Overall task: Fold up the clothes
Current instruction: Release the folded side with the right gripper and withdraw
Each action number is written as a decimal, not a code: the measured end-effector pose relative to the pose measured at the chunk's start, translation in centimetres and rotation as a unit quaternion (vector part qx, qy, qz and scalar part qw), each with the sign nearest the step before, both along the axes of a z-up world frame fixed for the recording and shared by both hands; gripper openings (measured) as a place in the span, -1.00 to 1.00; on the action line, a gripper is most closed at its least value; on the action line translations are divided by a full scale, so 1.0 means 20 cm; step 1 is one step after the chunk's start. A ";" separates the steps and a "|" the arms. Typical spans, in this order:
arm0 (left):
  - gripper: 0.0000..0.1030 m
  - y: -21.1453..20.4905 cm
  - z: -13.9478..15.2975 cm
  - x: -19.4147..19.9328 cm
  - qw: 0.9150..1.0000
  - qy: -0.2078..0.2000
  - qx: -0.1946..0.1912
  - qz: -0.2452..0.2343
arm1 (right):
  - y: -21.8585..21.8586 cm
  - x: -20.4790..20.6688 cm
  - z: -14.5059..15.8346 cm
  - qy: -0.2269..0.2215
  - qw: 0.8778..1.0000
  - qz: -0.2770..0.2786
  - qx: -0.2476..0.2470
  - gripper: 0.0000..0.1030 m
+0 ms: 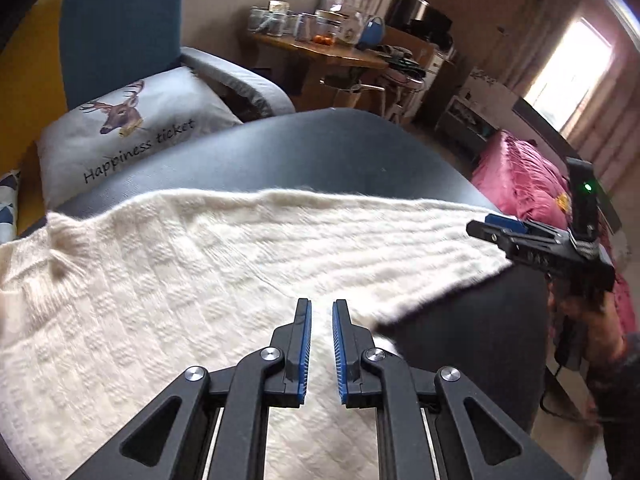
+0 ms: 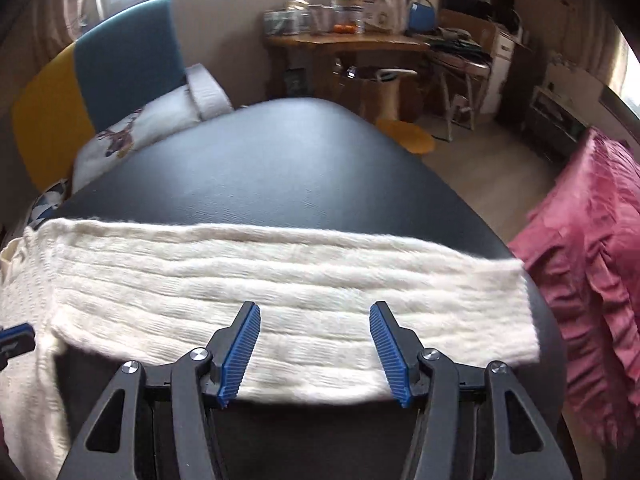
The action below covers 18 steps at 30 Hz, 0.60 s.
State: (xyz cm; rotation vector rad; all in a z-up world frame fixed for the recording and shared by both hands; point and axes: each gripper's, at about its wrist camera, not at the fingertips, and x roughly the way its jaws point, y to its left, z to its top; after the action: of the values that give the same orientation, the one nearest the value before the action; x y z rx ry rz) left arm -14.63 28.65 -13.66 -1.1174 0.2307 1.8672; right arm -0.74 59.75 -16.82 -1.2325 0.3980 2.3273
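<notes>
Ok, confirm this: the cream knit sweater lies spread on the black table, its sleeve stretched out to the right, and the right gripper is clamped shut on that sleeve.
Not quite. The right gripper is open, jaws wide apart above the sleeve, as the right wrist view shows. The rest holds: the cream knit sweater lies spread on the black table.

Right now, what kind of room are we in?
Probably a lived-in room at home, part bedroom. A cream sweater lies on a black table, with a deer cushion on a sofa, a pink bedspread and a cluttered wooden desk.
</notes>
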 end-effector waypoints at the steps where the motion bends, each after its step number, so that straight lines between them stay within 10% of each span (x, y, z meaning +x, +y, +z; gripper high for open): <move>1: -0.78 0.02 -0.02 0.05 1.000 -0.003 -0.004 -0.012 | 0.05 0.03 -0.05 -0.017 1.000 -0.016 -0.001 0.13; 5: -0.79 0.09 -0.19 0.15 0.997 -0.053 -0.042 -0.031 | 0.11 0.06 -0.05 -0.009 1.000 -0.014 0.019 0.12; 13: -0.78 -0.12 -0.06 0.19 0.998 -0.054 0.005 0.020 | -0.03 0.13 0.07 0.025 1.000 -0.002 -0.009 0.15; 18: -0.49 -0.38 0.04 0.23 0.997 -0.044 0.032 0.060 | -0.50 0.30 0.17 0.095 0.973 0.165 -0.128 0.15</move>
State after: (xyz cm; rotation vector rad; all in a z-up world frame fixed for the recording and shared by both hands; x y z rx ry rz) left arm -10.01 20.96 -12.84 -1.1884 0.0538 1.9116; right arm 5.16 49.74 -13.33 -1.2775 0.6152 2.7606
